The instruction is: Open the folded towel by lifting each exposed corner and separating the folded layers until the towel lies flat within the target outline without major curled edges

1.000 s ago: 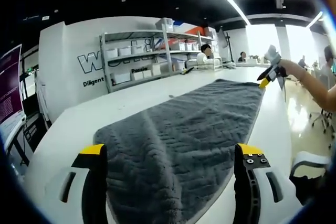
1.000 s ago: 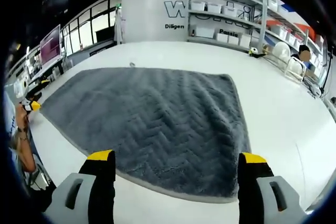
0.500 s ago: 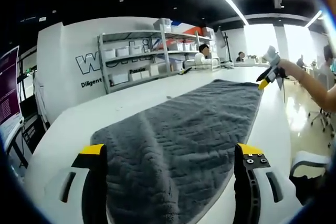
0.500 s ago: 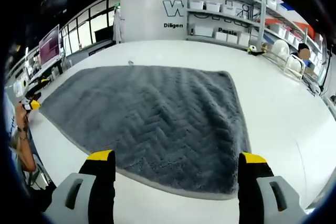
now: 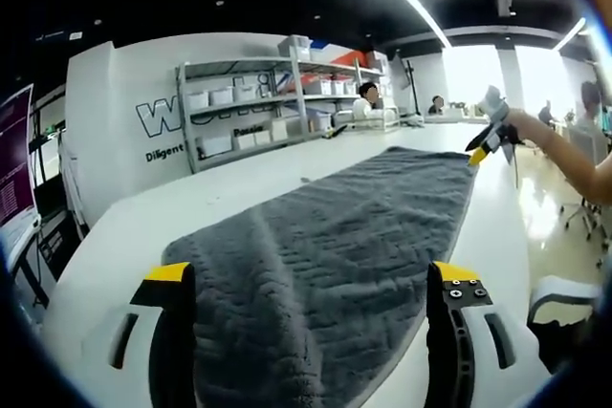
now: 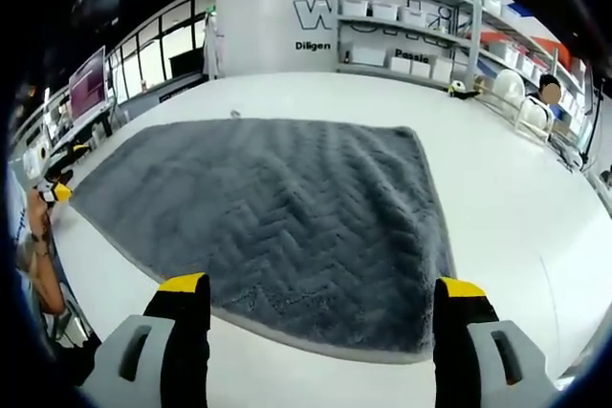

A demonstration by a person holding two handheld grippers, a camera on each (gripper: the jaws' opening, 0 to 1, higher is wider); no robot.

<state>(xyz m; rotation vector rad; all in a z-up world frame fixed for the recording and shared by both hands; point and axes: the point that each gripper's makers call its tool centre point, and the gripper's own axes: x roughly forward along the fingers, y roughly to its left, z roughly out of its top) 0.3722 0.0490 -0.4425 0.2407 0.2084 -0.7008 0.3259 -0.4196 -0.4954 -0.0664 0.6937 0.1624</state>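
Observation:
A grey towel with a herringbone weave lies spread lengthwise on the white table. My left gripper is open, with its jaws standing wide on either side of the towel's near end. At the towel's far end a person's hand holds the right gripper just above the corner. In the right gripper view the towel lies flat with a pale hem. My right gripper is open above its near edge. The left gripper shows small at the far left corner.
Metal shelves with white bins line the back wall. A screen stands at the left, and a chair at the right past the table edge. People sit in the background. A small yellow-black tool lies by the shelves.
Both views have shifted only slightly. The towel stays spread on the table, and both grippers stay open.

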